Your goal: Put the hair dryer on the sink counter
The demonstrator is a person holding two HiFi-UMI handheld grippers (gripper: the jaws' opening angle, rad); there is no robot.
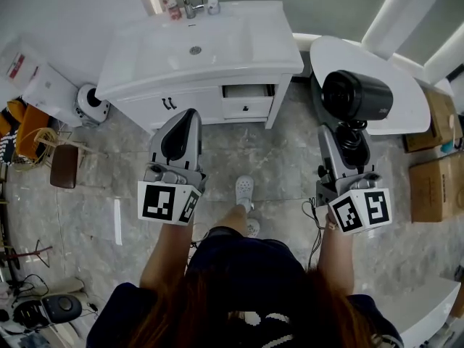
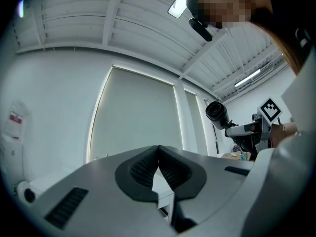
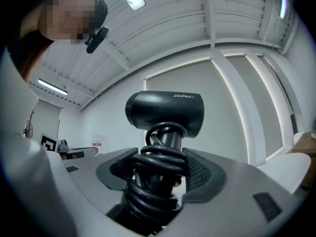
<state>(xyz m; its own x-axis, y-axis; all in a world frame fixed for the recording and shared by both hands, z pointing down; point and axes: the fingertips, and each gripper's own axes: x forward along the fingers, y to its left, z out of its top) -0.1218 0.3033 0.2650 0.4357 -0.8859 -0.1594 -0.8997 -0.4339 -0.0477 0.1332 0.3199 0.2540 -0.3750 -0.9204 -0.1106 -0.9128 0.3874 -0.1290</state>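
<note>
A black hair dryer (image 1: 357,95) stands upright in my right gripper (image 1: 351,140), which is shut on its handle, the cord coiled round it. In the right gripper view the dryer (image 3: 165,110) rises between the pads of the right gripper (image 3: 160,169), its barrel lying crosswise above them. The white sink counter (image 1: 272,46) with its basin (image 1: 194,48) stands ahead, to the upper left of the dryer. My left gripper (image 1: 181,138) points at the cabinet front and is shut on nothing; in the left gripper view the jaws of the left gripper (image 2: 158,169) meet.
A faucet (image 1: 187,2) and two bottles (image 1: 171,6) stand at the counter's back. A small drawer (image 1: 246,91) is open under the counter. A white rounded top (image 1: 406,96) lies to the right, with cardboard boxes (image 1: 435,187) beyond. A stool (image 1: 64,165) stands at left.
</note>
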